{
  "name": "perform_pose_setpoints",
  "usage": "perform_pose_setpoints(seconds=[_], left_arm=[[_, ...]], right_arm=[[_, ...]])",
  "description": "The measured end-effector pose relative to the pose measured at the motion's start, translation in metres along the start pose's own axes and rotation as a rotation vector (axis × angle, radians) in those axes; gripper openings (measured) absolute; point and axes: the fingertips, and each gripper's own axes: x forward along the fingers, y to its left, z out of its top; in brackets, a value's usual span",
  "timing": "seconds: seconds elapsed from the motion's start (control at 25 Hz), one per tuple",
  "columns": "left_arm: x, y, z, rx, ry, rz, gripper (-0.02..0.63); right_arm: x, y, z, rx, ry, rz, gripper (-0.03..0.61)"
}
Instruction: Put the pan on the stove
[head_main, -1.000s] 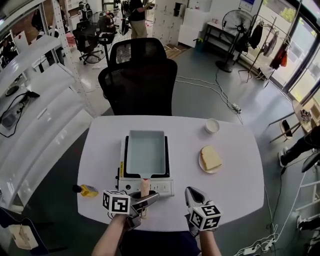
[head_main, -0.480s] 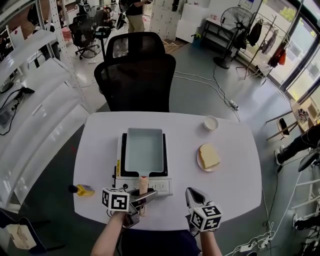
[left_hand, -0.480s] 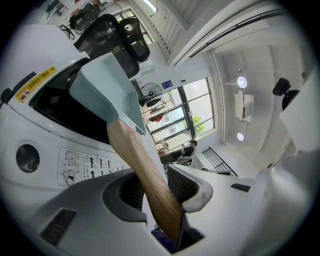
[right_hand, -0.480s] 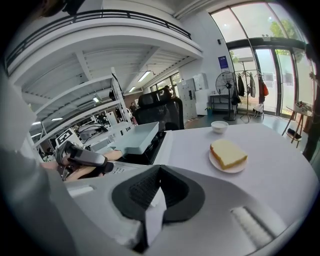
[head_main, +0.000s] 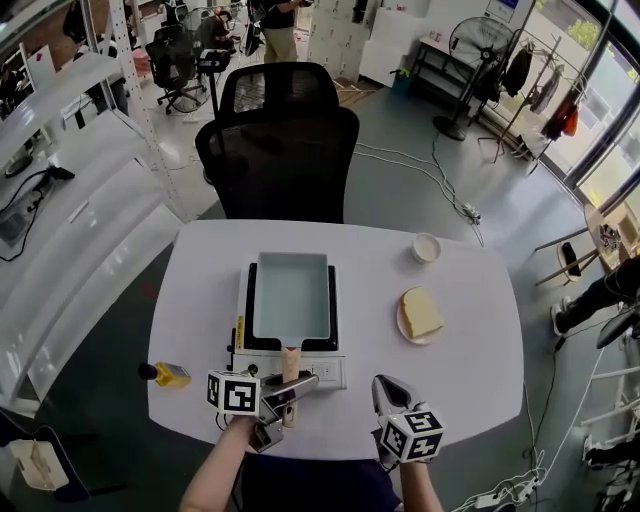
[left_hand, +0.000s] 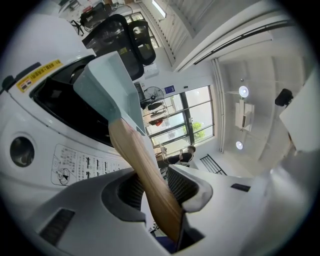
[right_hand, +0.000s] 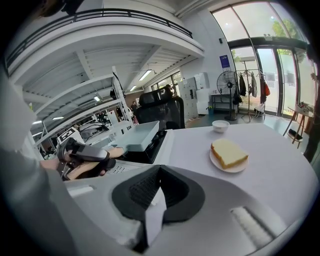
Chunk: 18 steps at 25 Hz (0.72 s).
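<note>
The pan (head_main: 291, 297) is set on the stove (head_main: 326, 372); its handle (left_hand: 142, 175) is clamped by the left gripper (head_main: 297, 388). The right gripper (head_main: 386, 391) is held closed, empty.

No legible text (stove label (left_hand: 39, 75) blurred)

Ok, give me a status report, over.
Left gripper shut on pan handle. Right gripper shut, empty. Pan sitting on stove. Nothing in the way; bread well clear.

Head view steeply down over table (head_main: 460, 370); gripper views low, close; all share pan (head_main: 291, 297).
</note>
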Motion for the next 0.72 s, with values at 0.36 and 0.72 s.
perform_pose_setpoints(seconds=[0.36,0.72], left_arm=[[-0.009,0.007,0.016,-0.028,-0.094,0.074,0.319],[-0.060,-0.009,0.026,0.084,-0.161,0.154,0.331]], right_arm=[[-0.001,0.009,0.011,-0.013,-0.031,0.033,0.002],[-0.007,0.035,0.037,-0.033,-0.086,0.099,0.002]])
